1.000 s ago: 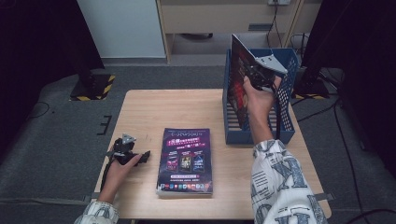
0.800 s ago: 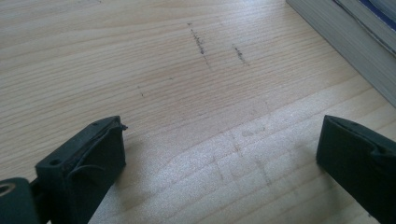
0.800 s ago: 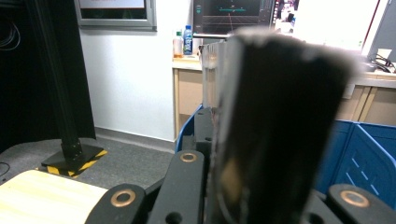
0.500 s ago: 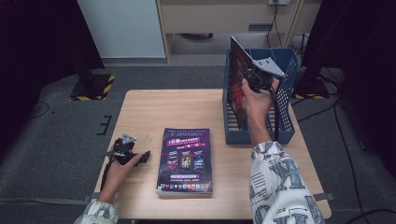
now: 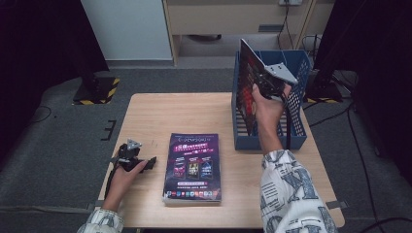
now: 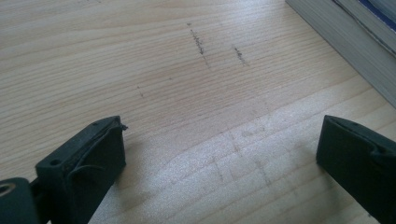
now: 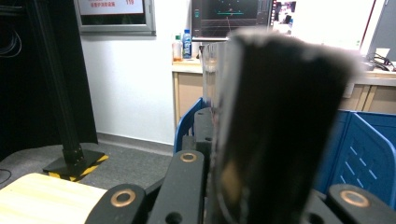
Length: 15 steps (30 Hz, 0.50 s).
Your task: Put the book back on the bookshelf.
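Observation:
My right gripper (image 5: 266, 89) is raised over the blue slotted file rack (image 5: 297, 137) and is shut on a dark-covered book (image 5: 247, 80). The book stands on edge, tilted, with its lower part inside the rack. In the right gripper view the book (image 7: 275, 121) rises blurred between the jaws of the right gripper (image 7: 261, 186). A stack of like books (image 5: 193, 167) lies flat at the table's front middle. My left gripper (image 5: 145, 163) rests on the table to the left of that stack. It is open, and bare wood lies between the jaws of the left gripper (image 6: 219, 140).
The wooden table (image 5: 184, 111) has the rack at its right edge. The stack's page edges (image 6: 345, 42) show close by in the left gripper view. Beyond the table stand a dark stand with a striped base (image 5: 94, 90), cables and a cabinet.
The right hand with the book has shifted only slightly over the rack. The left hand has kept still.

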Each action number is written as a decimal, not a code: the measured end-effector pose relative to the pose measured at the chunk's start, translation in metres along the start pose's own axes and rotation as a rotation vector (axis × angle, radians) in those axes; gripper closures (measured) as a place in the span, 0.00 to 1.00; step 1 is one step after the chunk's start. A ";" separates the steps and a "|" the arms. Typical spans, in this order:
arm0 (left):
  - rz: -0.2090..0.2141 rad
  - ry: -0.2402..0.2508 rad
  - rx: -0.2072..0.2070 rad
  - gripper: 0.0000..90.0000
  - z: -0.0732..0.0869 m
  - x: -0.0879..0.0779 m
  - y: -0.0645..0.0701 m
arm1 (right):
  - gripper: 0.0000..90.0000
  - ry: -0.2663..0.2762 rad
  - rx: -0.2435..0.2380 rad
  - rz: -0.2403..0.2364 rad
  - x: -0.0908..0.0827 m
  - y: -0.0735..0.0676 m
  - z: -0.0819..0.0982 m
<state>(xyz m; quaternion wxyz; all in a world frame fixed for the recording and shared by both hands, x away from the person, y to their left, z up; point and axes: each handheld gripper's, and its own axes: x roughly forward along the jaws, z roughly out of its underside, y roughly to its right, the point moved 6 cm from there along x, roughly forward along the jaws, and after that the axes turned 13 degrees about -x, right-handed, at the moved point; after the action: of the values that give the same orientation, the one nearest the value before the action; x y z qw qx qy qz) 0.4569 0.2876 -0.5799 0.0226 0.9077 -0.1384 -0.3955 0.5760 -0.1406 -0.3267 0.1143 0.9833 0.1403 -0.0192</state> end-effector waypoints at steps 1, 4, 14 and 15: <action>0.001 0.000 -0.001 0.01 0.000 0.000 0.000 | 0.97 -0.002 -0.002 0.006 -0.001 0.001 0.001; 0.001 0.000 -0.001 0.00 0.000 0.000 0.000 | 0.97 0.001 -0.004 0.012 -0.002 0.003 0.003; 0.001 0.000 0.000 0.00 0.000 0.000 0.000 | 0.97 -0.010 -0.016 0.028 0.001 0.005 0.010; 0.001 0.000 0.001 0.00 0.000 0.000 0.000 | 0.97 -0.010 -0.016 0.028 0.001 0.005 0.010</action>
<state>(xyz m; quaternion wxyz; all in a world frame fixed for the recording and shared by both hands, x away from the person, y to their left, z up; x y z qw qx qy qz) 0.4569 0.2873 -0.5800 0.0226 0.9075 -0.1391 -0.3957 0.5782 -0.1477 -0.3351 0.1232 0.9841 0.1259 -0.0216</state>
